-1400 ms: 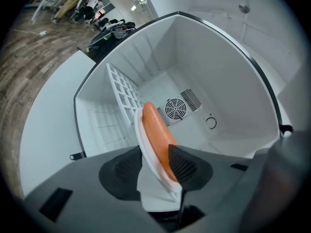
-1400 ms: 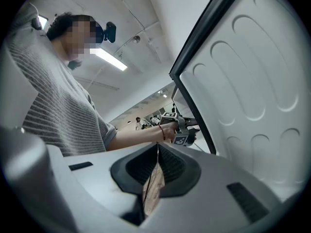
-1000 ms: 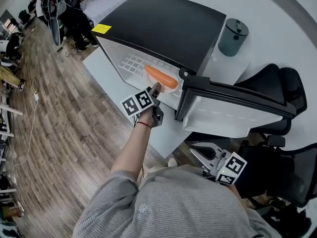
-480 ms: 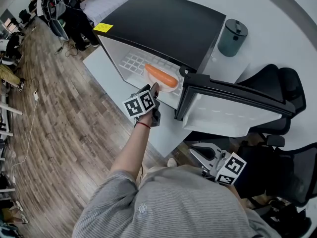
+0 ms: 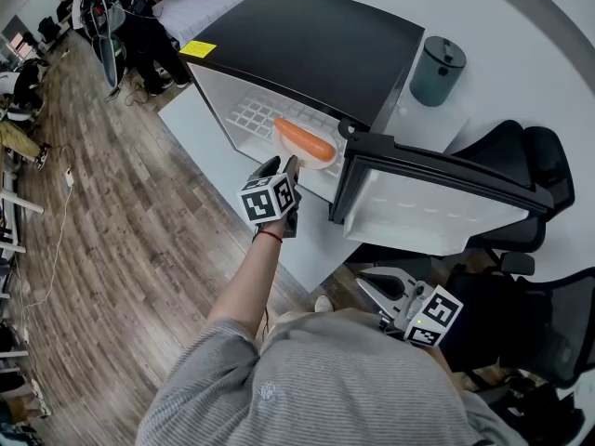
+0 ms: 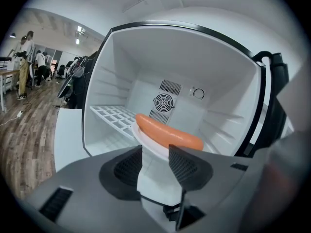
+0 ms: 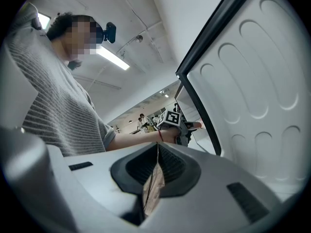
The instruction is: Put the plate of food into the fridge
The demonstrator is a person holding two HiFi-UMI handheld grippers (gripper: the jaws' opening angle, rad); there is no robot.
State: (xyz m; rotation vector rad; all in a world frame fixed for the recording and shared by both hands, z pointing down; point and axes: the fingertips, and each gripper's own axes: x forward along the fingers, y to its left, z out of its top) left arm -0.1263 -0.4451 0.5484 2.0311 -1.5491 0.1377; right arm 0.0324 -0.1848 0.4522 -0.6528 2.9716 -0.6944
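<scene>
An orange sausage [image 5: 305,141] lies on a white plate [image 5: 314,163] at the mouth of the open mini fridge [image 5: 316,49]. My left gripper [image 5: 290,168] is shut on the plate's near rim. In the left gripper view the plate [image 6: 146,141] and sausage [image 6: 167,131] hover in front of the white interior, above the fridge floor and beside the wire shelf [image 6: 114,115], with the left gripper [image 6: 155,152] clamped on the rim. My right gripper [image 5: 395,295] hangs low by my body, shut on nothing [image 7: 156,152]. The fridge door [image 5: 437,203] stands open to the right.
A teal lidded canister [image 5: 437,68] stands on the white table beside the fridge. A black office chair [image 5: 535,170] sits behind the open door [image 7: 257,81]. The fridge rests on a white platform [image 5: 200,142] over wood flooring. People stand at the far left [image 5: 121,17].
My left gripper has carried the plate and sausage a little forward, toward the fridge interior. The right gripper has stayed put.
</scene>
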